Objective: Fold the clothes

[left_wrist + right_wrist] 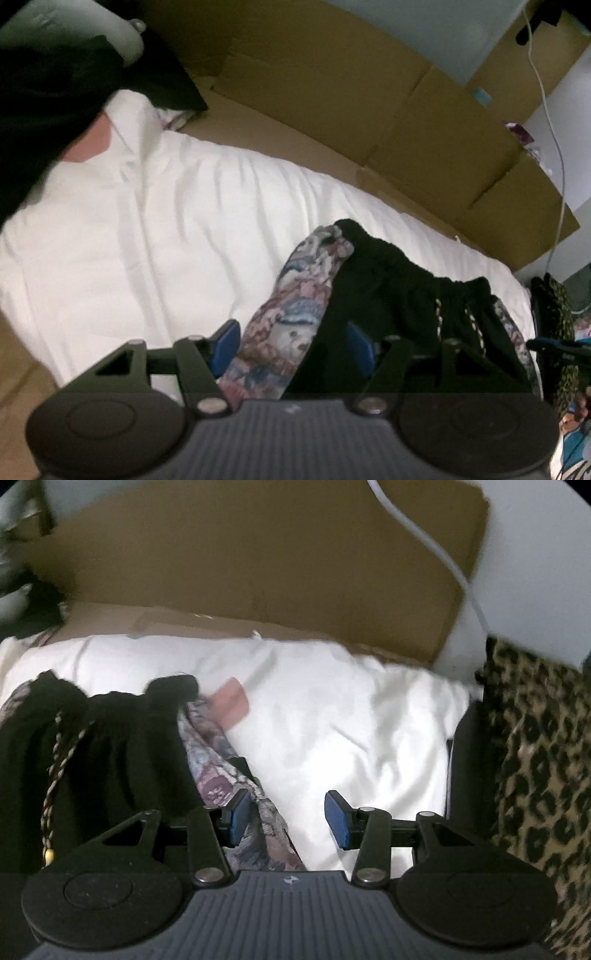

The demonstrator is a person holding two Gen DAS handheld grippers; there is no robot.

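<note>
Step in hand, by my judgement: approach for a grasp. The patterned grey-pink shorts with black elastic waistband (280, 332) lie on the white sheet (147, 221). Left gripper (291, 343) stands open astride the waistband's end, gripping nothing; right gripper (288, 819) is half open and empty at the opposite end. Next: close both on the waistband corners.

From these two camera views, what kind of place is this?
Probably a bedroom or spare room at home, used for sorting laundry. Clothes lie on a white quilt: black drawstring shorts and a floral garment. Flattened cardboard stands behind, and a leopard-print fabric lies alongside.
</note>
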